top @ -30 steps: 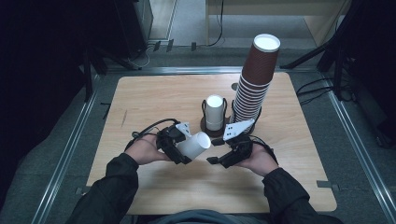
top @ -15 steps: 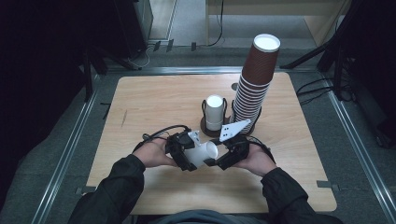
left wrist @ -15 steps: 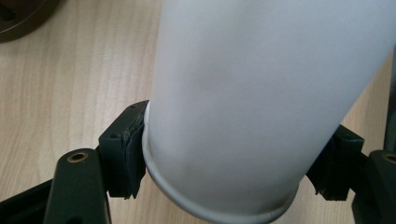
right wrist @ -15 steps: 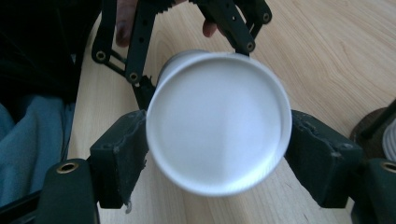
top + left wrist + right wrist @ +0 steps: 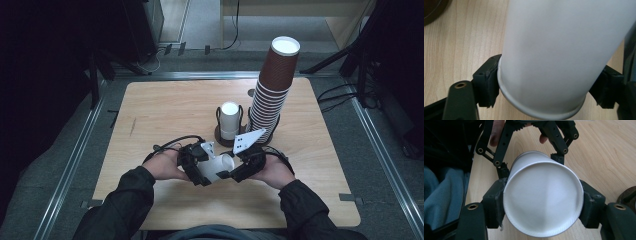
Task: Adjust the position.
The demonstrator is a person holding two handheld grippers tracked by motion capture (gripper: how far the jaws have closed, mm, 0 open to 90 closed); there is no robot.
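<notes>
A white paper cup point(image 5: 216, 167) lies on its side just above the table's front middle, between both grippers. My left gripper point(image 5: 196, 172) has the cup's narrow base end point(image 5: 561, 50) between its pads point(image 5: 489, 82). Its jaws have just been opening, but both pads lie against the cup wall. My right gripper point(image 5: 236, 171) faces it from the right; its jaws have just been closing. In the right gripper view the right gripper point(image 5: 544, 206) clasps the cup's wide end point(image 5: 544, 195) from both sides, with the left gripper point(image 5: 530, 163) behind it.
A tall stack of brown cups point(image 5: 272, 95) stands behind my hands at the right. Beside it a white cup point(image 5: 230, 116) sits in a black holder point(image 5: 219, 131). The wooden table point(image 5: 160, 110) has free room at the left and front. Dark floor and cables surround it.
The two grippers have drawn together over the front of the table. The cup, earlier in the left gripper alone, now has its wide end between the right jaws.
</notes>
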